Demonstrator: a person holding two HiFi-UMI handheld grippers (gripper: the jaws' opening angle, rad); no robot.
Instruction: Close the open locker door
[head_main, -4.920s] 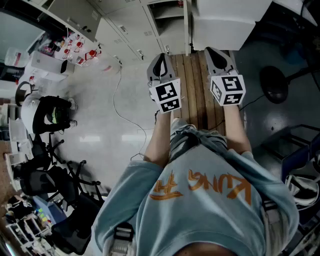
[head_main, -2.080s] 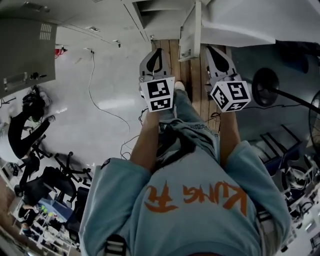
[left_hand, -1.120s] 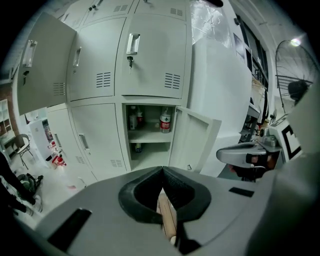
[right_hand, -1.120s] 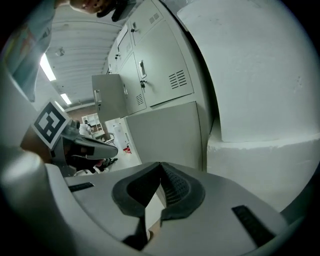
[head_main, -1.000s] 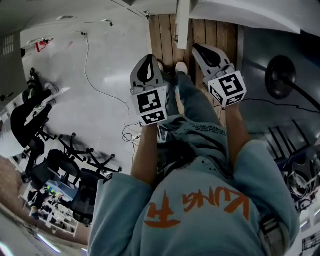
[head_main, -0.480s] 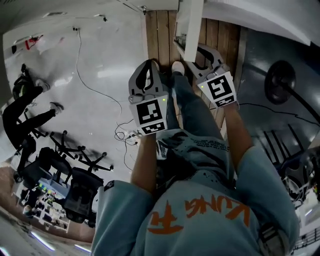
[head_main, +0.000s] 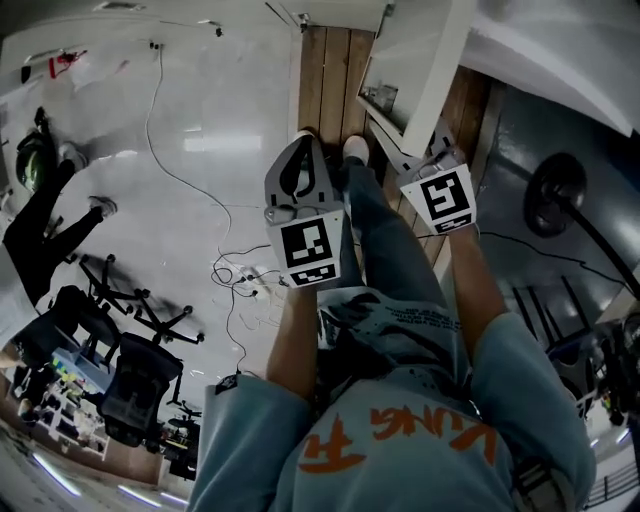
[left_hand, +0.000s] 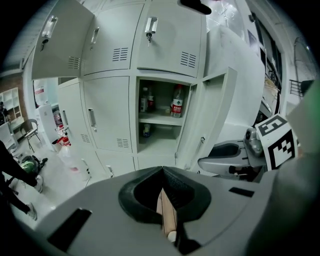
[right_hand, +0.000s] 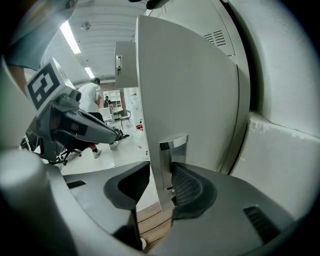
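The right gripper (right_hand: 160, 169) is opening its black jaws, straddling but not clamping the chrome pull handle (right_hand: 172, 150) on the free edge of the grey sheet-metal locker door (right_hand: 185, 85). The left gripper (left_hand: 162, 171) is hovering clenched, empty. Beyond, the door is standing out from its open compartment (left_hand: 159, 145). It is probably light, stiff and slick, so pushing near the handle edge is looking best.
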